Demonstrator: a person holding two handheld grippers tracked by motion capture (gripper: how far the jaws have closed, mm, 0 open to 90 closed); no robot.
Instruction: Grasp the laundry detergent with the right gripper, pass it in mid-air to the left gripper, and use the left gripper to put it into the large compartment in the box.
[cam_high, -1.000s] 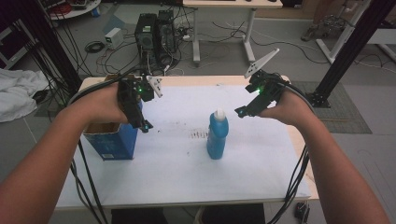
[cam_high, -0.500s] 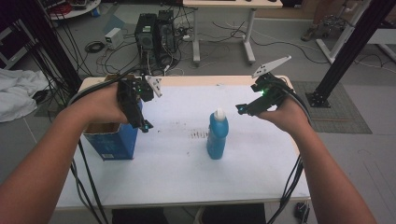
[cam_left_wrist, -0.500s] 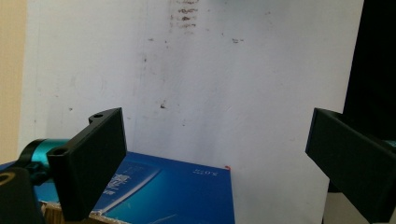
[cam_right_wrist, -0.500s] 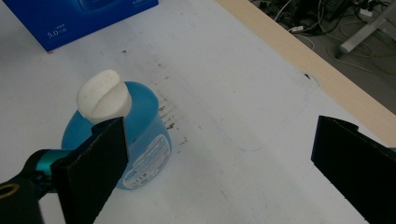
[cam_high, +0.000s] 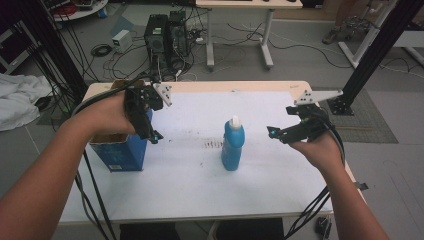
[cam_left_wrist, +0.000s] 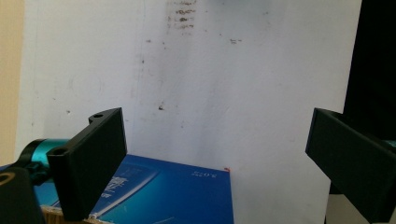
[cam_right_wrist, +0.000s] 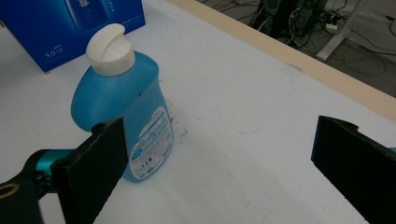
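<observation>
The right hand-held gripper (cam_high: 274, 133) is hovering to the right of the blue bottle (cam_high: 233, 145), jaws spread wide with nothing between them. The left hand-held gripper (cam_high: 153, 135) is hanging over the blue box (cam_high: 120, 150) left of the bottle, its jaws likewise wide apart and empty. The bottle is standing upright near the middle of the tabletop (cam_high: 200, 190). The person's left hand is hiding much of the box's open top. Bare tabletop is lying open all around the bottle, its edges well away.
</observation>
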